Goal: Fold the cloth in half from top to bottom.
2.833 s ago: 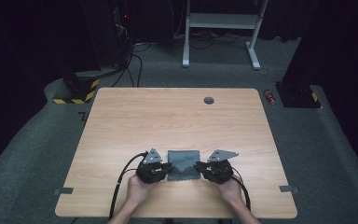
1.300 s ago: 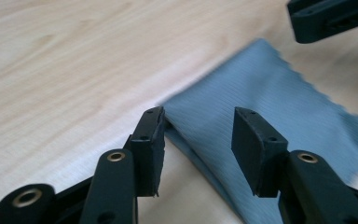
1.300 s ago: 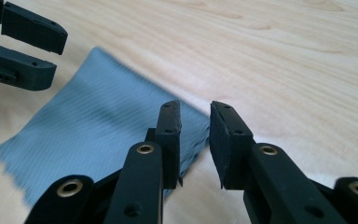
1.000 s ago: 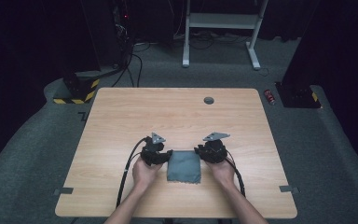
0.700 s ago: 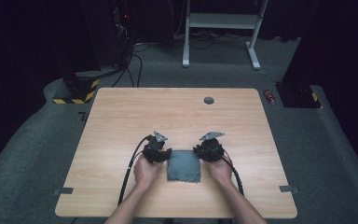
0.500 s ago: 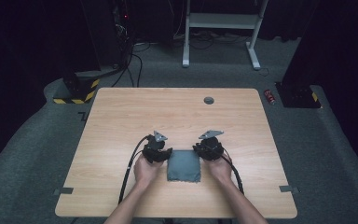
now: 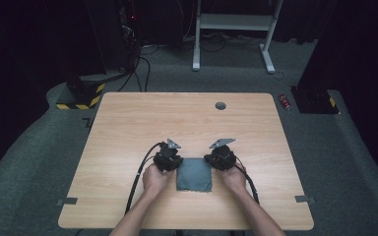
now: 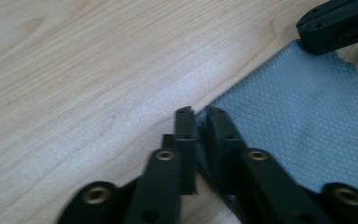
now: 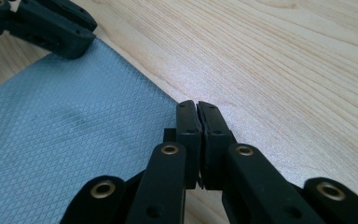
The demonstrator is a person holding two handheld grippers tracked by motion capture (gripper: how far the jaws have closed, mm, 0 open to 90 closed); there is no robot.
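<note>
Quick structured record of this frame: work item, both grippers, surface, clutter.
work item: grey cloth, folded flat, near the table's front edge
left gripper: at the cloth's far left corner, fingers have just closed on the cloth's edge
right gripper: at the far right corner, fingers have just closed, pinching the cloth's edge
surface: wooden table, with a round grey grommet near the far edge
clutter: a red can on the floor

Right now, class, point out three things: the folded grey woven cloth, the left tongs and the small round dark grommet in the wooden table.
Folded grey woven cloth (image 7: 194, 173), high view, its middle.
Left tongs (image 8: 198, 114), left gripper view, between the tips.
Small round dark grommet (image 7: 220, 105), high view, its centre.
</note>
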